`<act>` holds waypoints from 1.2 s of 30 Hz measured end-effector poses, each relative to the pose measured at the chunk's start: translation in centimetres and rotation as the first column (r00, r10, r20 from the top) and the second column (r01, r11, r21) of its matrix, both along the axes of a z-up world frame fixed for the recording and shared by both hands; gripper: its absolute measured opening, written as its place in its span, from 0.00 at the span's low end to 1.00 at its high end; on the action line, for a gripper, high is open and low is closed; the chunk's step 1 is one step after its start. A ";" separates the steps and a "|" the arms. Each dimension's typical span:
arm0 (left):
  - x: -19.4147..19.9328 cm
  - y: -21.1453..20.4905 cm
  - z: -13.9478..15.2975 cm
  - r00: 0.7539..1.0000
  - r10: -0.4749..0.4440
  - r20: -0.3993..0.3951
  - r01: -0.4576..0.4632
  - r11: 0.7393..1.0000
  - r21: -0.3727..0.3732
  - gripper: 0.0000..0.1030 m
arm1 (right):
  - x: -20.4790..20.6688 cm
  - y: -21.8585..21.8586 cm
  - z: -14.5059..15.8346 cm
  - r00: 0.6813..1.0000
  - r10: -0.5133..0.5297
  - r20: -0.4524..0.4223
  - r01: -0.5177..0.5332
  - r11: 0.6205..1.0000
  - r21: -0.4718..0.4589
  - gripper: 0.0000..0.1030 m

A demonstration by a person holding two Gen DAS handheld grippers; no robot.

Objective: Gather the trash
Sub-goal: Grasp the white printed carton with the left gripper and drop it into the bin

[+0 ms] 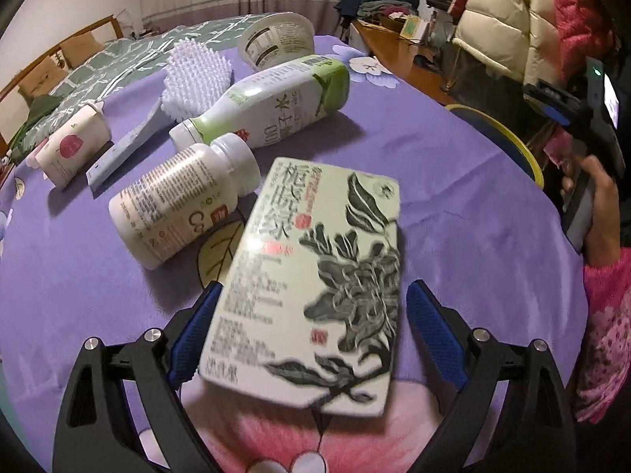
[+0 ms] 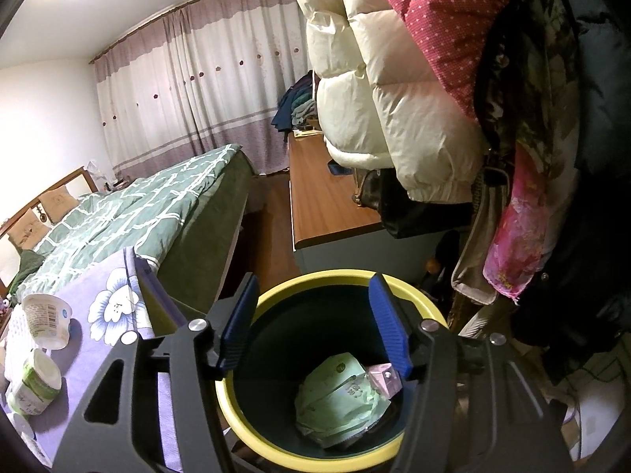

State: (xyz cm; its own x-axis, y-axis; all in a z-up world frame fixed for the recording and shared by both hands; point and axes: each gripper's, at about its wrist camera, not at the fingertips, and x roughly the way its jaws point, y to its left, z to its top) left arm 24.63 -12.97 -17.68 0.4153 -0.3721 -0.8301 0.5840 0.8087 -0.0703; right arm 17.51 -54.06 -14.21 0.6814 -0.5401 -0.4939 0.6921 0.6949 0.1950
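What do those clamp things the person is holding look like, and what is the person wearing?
Both the left gripper and the right gripper have black plastic frames with cut-out openings, silver round bolts at the joints, and two blue ribbed pads as fingers. Seen from the left wrist, the right-hand tool is black with blue parts and a small lit screen. The sleeve is pink with a floral pattern.

a home bedroom: bed (image 2: 130,213), curtains (image 2: 189,90), hanging coats (image 2: 394,98).
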 end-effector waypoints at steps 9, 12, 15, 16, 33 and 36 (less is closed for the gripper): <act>1.2 -1.2 0.6 1.000 0.003 -0.019 -0.003 1.000 0.008 0.70 | 0.0 -0.1 -0.1 1.000 0.006 0.009 -0.006 1.000 0.014 0.55; 0.9 -2.1 1.3 1.000 -0.002 -0.021 0.002 1.000 -0.010 0.70 | -0.1 -0.4 -0.2 1.000 0.009 0.018 -0.010 0.999 0.032 0.55; 0.6 -3.5 2.3 1.000 -0.021 -0.008 0.021 0.999 -0.029 0.70 | -0.1 -0.5 -0.3 0.999 0.023 0.026 -0.024 0.999 0.043 0.55; 0.6 -4.3 2.9 1.000 -0.031 -0.002 0.031 0.999 -0.036 0.69 | -0.1 -0.6 -0.3 0.999 0.031 0.032 -0.032 0.998 0.048 0.55; 1.1 -26.5 5.7 0.945 -0.327 0.018 0.328 0.944 -0.036 0.70 | -6.4 -3.7 0.7 0.983 0.182 0.012 -0.182 0.981 0.074 0.60; 1.2 -31.1 4.8 0.929 -0.369 -0.008 0.369 0.929 -0.023 0.69 | -7.9 -4.5 0.5 0.984 0.175 0.021 -0.176 0.981 0.085 0.60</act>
